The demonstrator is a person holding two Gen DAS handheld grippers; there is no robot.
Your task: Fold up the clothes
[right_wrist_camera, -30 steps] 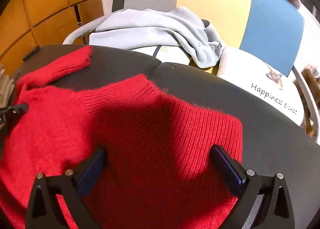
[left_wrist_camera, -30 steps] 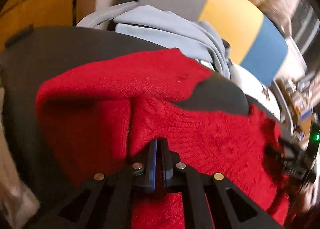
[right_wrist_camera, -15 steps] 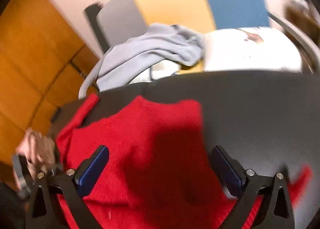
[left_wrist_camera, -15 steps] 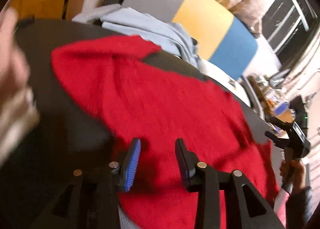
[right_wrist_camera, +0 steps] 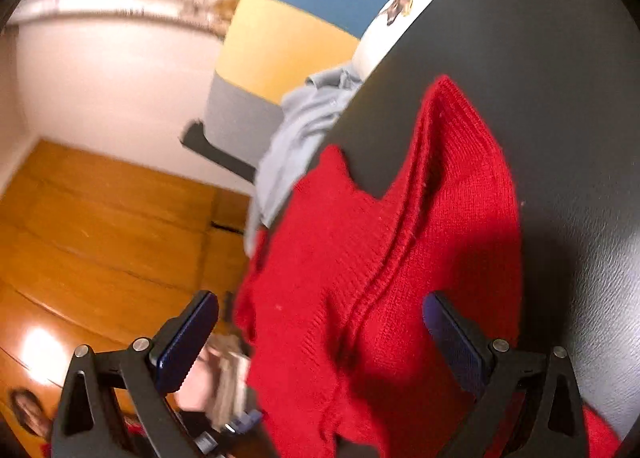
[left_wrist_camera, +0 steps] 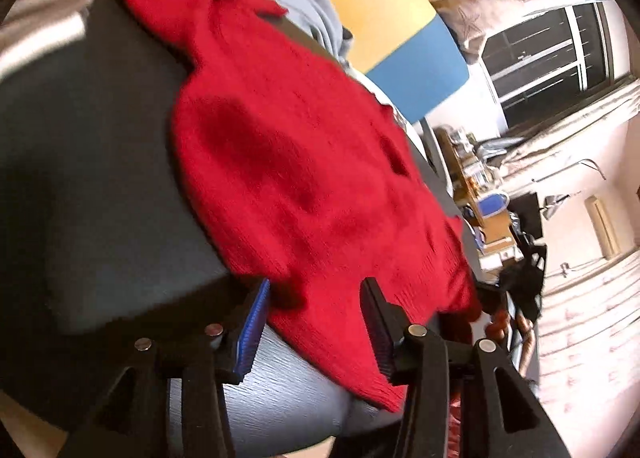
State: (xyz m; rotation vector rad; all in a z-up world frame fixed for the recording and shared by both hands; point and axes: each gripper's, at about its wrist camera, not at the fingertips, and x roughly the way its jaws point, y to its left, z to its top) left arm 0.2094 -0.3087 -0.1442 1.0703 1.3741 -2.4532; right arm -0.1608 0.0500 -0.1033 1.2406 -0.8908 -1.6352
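Note:
A red knitted sweater lies spread on a dark table, its lower edge hanging over the near table edge. My left gripper is open and empty, its jaws on either side of that hanging edge. In the right wrist view the sweater drapes over the table side. My right gripper is wide open and empty, just above the sweater's folds.
A chair with a grey, yellow and blue back stands behind the table, holding a light blue garment and a white printed item. Wooden cabinets are at the side. A window and cluttered shelves are at the far right.
My left gripper has let go of the sweater, opened and drawn back to the near table edge. My right gripper stayed open and swung round to the table's side. The sweater now lies flatter.

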